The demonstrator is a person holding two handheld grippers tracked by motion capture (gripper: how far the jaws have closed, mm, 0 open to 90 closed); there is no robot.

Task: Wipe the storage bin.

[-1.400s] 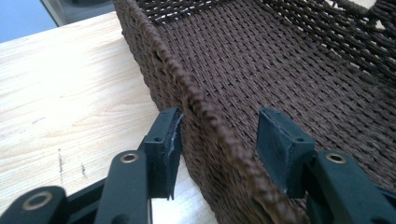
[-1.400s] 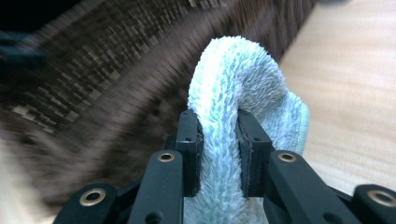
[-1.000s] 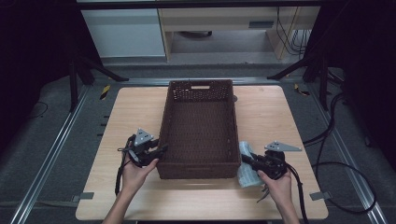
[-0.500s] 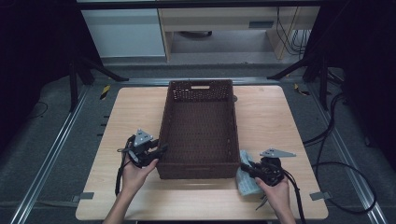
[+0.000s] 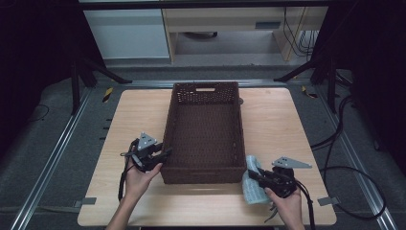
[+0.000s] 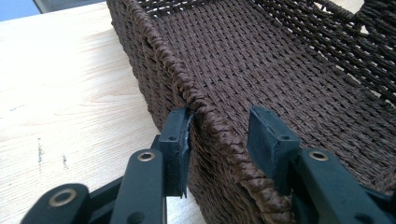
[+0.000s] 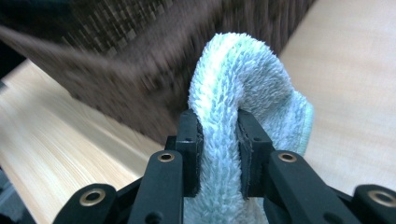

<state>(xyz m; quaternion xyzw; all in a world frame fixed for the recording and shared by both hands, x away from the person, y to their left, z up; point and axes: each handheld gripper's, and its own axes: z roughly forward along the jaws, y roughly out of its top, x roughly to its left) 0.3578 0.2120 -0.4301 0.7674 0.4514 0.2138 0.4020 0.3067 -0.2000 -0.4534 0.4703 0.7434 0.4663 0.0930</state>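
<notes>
A dark brown woven basket [image 5: 168, 125] stands empty in the middle of the wooden table [image 5: 277, 120]. My left gripper [image 5: 165, 154] sits at its near left corner. In the left gripper view the left gripper [image 6: 219, 116] straddles the braided rim [image 6: 182, 84], one jaw against the outer wall and the other inside, shut on it. My right gripper [image 5: 252, 175] hovers off the basket's near right corner, shut on a fluffy pale green towel [image 5: 251, 191]. In the right gripper view the towel [image 7: 243, 79] bulges up between the jaws of the right gripper [image 7: 217, 116], with the basket [image 7: 140, 56] blurred behind.
Bare tabletop lies on both sides of the basket and along the near edge. Cables [image 5: 344, 167] trail from the right gripper off the table's right side. Shelving and a dark frame stand beyond the far edge.
My right gripper has drifted a little toward the near edge of the table, carrying the towel with it. The left gripper and the basket have stayed put.
</notes>
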